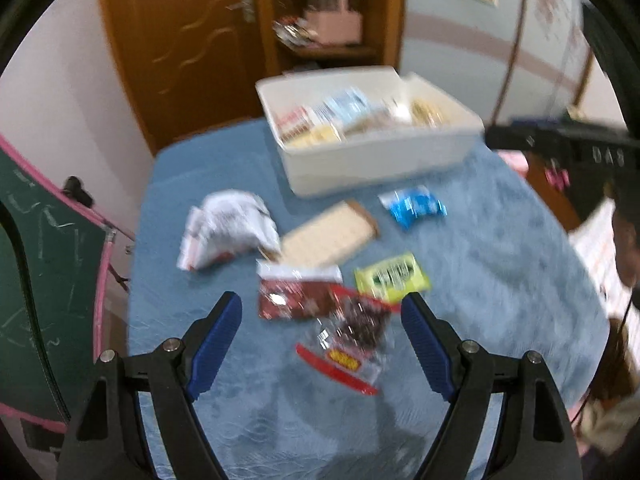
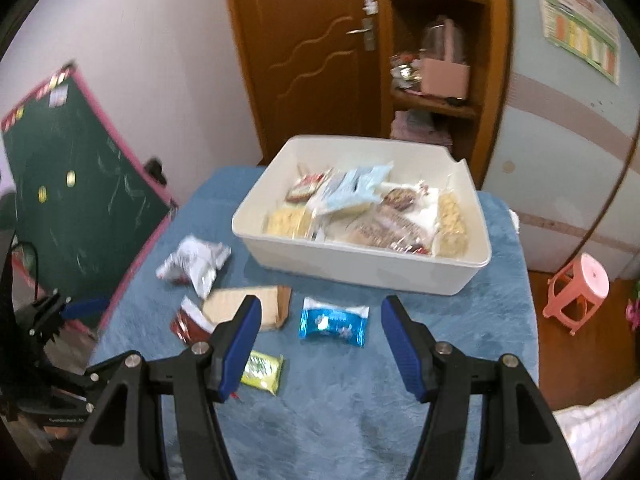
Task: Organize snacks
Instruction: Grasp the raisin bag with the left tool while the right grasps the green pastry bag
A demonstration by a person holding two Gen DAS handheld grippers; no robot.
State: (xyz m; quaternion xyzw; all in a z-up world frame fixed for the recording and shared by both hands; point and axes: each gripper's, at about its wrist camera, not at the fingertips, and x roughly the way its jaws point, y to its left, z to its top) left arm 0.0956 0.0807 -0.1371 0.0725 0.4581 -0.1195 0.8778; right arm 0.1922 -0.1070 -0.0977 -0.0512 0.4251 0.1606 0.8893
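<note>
A white bin [image 2: 360, 266] holding several snack packs stands at the far side of a blue-covered table [image 2: 460, 340]; it also shows in the left wrist view [image 1: 360, 164]. Loose snacks lie in front of it: a white crumpled bag [image 1: 228, 228], a beige wafer pack [image 1: 328, 238], a blue packet [image 2: 334, 322], a yellow-green packet [image 1: 392, 276], a dark red packet [image 1: 292, 294] and a clear red-edged packet [image 1: 352, 336]. My left gripper [image 1: 322, 308] is open above the clear packet. My right gripper [image 2: 320, 312] is open, the blue packet between its fingers farther off.
A green chalkboard [image 2: 80, 176] leans at the table's left edge. A wooden door and shelf unit [image 2: 432, 60] stand behind the bin. A pink stool [image 2: 580, 292] is on the floor to the right.
</note>
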